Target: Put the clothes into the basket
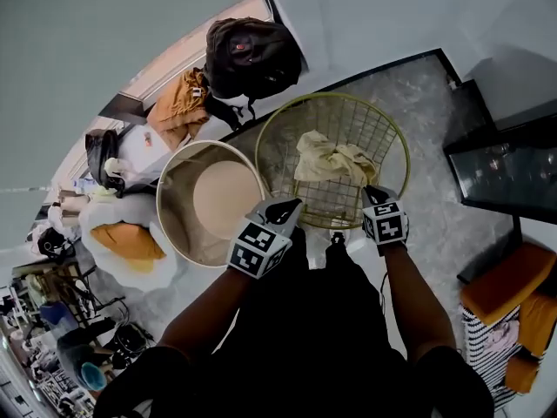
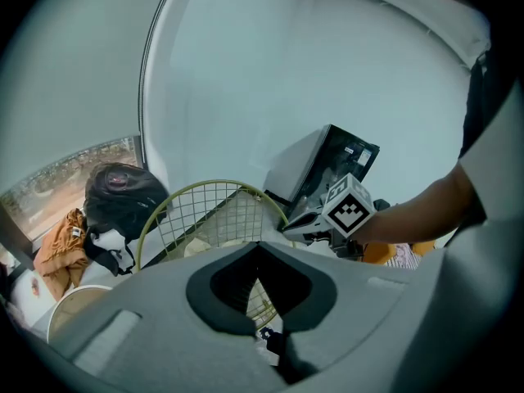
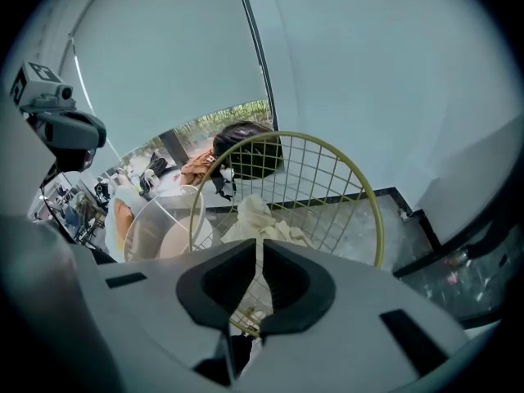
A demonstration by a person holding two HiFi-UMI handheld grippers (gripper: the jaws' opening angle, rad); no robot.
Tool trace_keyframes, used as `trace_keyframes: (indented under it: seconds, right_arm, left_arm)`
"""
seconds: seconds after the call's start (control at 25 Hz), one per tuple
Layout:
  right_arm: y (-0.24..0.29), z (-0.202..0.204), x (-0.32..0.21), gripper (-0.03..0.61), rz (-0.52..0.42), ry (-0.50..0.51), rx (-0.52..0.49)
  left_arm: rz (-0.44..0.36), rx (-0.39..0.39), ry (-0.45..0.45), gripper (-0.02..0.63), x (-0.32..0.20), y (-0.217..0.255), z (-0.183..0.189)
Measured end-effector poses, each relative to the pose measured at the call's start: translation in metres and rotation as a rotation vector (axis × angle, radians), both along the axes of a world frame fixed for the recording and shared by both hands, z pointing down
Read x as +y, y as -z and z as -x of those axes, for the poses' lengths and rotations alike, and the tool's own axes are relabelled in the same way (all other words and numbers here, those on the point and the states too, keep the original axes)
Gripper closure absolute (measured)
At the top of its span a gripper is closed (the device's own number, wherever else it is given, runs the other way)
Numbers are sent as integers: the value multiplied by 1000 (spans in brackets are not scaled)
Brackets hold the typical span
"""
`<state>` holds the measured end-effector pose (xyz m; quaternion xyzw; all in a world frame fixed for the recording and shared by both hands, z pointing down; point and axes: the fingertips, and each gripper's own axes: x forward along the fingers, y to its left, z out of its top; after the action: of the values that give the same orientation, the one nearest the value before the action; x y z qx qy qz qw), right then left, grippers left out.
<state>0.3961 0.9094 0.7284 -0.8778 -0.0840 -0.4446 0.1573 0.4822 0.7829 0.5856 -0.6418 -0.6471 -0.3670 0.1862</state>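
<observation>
- Far left, mid-frame of head view: white puffy cushion (image 1: 130,233) w/ an orange-yellow soft item on top.
- Upper left: tan-orange garment (image 1: 178,103), crumpled in a heap, beside a black fabric backpack (image 1: 252,55) w/ a rounded, bulging shape.
- Left of centre: round pale tub (image 1: 174,190) w/ smooth solid walls, cream base and thin white rim. It sits right beside the wire basket; the rims look to be touching.
- Left gripper (image 1: 285,207): grey body, black-and-white marker cube, dark pads. It sits over the gap between tub and basket, at the basket's lower-left rim. In the left gripper view the tips are pressed together, nothing betw. them, only mesh seen past them.
- Centre: wire basket (image 1: 370,129), a thin yellow-green metal grid w/ a round rim. Its opening faces up and it stands on grey marbled floor (image 1: 435,111).
- Cloth (image 1: 329,159): cream, soft and wrinkled, inside the basket. Its long axis runs upper left to lower right across the basket, w/ the lower-right end pointing at the right gripper.
- Right gripper (image 1: 376,194): at the basket's lower-right rim, clenched. In the right gripper view the cloth comes right up to the tips and a pale strip shows in the slit, so it looks pinched on the cloth's corner.
- Right edge: dark glossy glass-fronted cabinet (image 1: 505,168).
</observation>
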Motion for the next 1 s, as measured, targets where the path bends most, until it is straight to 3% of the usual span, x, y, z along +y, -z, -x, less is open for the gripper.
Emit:
trace_keyframes:
  seconds: [0.16, 0.4, 0.52, 0.64, 1.0]
  right_arm:
    - [-47, -16, 7, 487, 40, 26, -124]
    - [-121, -26, 44, 435, 172, 62, -293]
    - [-157, -22, 65, 413, 169, 43, -369]
    - [-184, -23, 80, 402, 159, 32, -407]
    - [-238, -35, 89, 365, 207, 134, -477]
  left_arm:
    - [-28, -26, -36, 614, 10, -27, -24]
    - [-75, -57, -92, 614, 21, -73, -43]
    - [-86, -69, -121, 614, 27, -93, -43]
    - [-106, -79, -140, 614, 30, -111, -41]
    - [-146, -115, -108, 614, 10, -139, -41]
